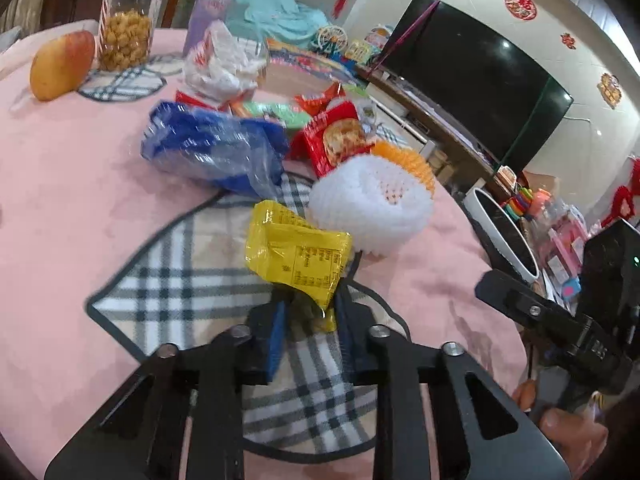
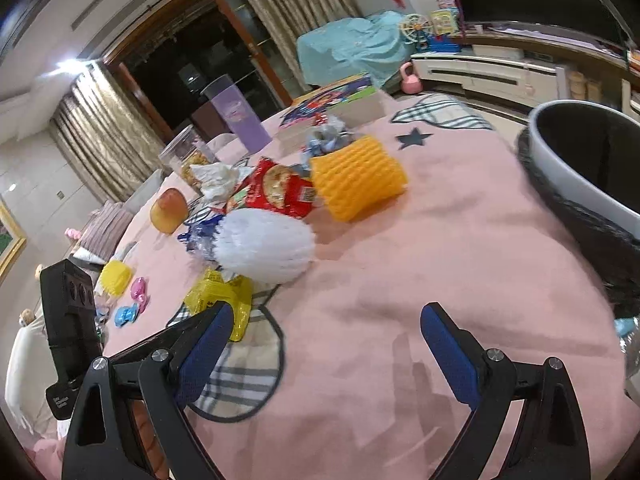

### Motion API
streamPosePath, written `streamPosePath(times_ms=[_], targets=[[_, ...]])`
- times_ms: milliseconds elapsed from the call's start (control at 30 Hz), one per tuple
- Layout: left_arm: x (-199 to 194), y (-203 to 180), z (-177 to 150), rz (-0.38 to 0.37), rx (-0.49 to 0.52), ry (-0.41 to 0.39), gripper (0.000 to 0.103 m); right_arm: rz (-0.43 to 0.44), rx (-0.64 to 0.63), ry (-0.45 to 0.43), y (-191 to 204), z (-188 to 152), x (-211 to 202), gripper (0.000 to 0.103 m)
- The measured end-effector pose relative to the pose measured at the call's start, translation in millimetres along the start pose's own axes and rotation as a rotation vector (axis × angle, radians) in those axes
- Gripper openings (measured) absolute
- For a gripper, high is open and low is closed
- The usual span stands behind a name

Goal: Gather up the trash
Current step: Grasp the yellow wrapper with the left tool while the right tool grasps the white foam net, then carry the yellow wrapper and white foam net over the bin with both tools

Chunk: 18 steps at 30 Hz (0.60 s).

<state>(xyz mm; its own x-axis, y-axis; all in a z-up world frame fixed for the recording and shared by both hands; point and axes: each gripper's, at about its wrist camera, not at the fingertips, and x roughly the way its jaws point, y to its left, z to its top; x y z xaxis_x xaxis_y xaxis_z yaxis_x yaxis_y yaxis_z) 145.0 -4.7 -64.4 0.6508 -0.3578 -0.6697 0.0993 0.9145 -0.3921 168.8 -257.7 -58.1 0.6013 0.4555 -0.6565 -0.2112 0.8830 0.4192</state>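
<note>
The left tongs (image 1: 310,320) pinch the crinkled tail of a glossy yellow wrapper (image 1: 298,256) between blue ribbed pads, above a plaid mat (image 1: 192,280) on the counter's (image 1: 68,208) soft pink cloth. The right tongs (image 2: 326,344) stand spread and empty. Just beyond the wrapper lie a white foam net (image 1: 372,208) and crumpled blue film (image 1: 212,148); a round bin (image 2: 592,168) stands far right

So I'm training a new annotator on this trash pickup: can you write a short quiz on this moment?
1. True or false: the left hand-held gripper pinches the yellow wrapper.
2. Which lies nearer the bin: A) white foam net B) orange foam net?
3. Fill in: the right hand-held gripper is ____.

Key: 1 true; 2 B; 3 open, holding nothing.
</note>
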Motion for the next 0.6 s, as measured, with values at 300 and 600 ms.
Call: streamPosePath(times_ms=[300,600], targets=[[-12,19,3,0.021,-0.003,-0.020,0.002,0.032,-0.088,0.024,31,13,42,0.096],[-10,14,4,0.003,0.008,-0.013,0.002,0.020,-0.158,0.030,42,23,61,0.044]])
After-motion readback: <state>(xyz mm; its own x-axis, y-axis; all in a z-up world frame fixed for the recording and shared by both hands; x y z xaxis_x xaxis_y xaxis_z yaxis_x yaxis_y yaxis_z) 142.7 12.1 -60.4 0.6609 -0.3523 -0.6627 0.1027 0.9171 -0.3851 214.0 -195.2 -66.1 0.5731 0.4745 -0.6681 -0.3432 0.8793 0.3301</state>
